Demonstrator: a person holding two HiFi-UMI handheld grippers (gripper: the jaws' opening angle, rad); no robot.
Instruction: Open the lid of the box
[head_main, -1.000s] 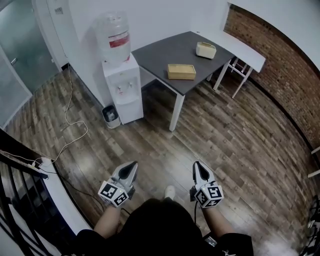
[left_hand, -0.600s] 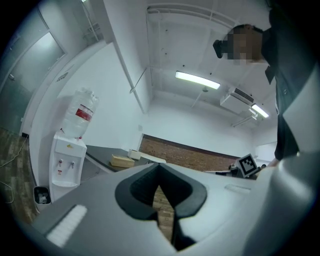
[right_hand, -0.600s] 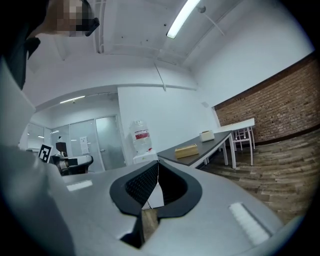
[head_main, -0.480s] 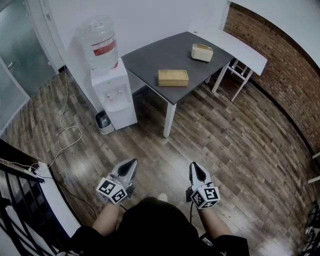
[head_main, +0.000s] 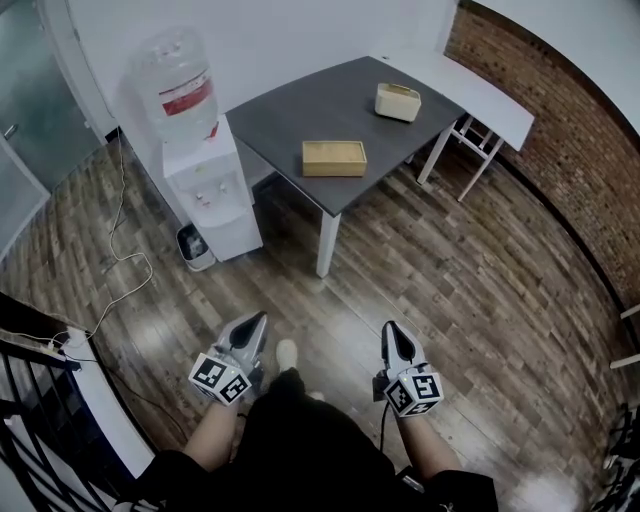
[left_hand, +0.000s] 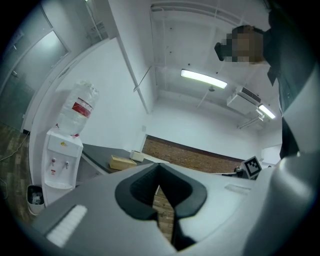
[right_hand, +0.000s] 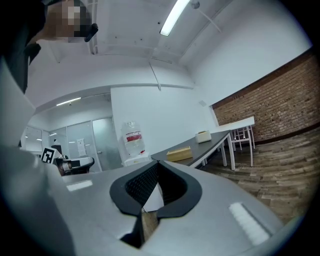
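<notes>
Head view: both grippers low over the wood floor (head_main: 470, 280), well apart from the table (head_main: 300, 105), one in each hand. Left gripper (head_main: 261, 319): jaws fully together, nothing between them. Right gripper (head_main: 390, 329): same, closed and empty. Both gripper views confirm it, pads meeting at the tips with only floor showing through the gap behind them.

Wooden box (head_main: 334, 158): flat, tan, lid down, lying on the dark grey table near its near corner, just in from the edge above the white leg (head_main: 325, 244). Nothing is touching it.

Cream container (head_main: 398, 101) sits on the same table toward the right corner, apart from the wooden box.

Water dispenser (head_main: 207, 190) with its bottle (head_main: 175, 85) stands just beside the table's left edge, with a small bin (head_main: 194, 246) at its foot. A white bench (head_main: 478, 92) runs past the table's far-right side, along the brick wall (head_main: 560, 150).
</notes>
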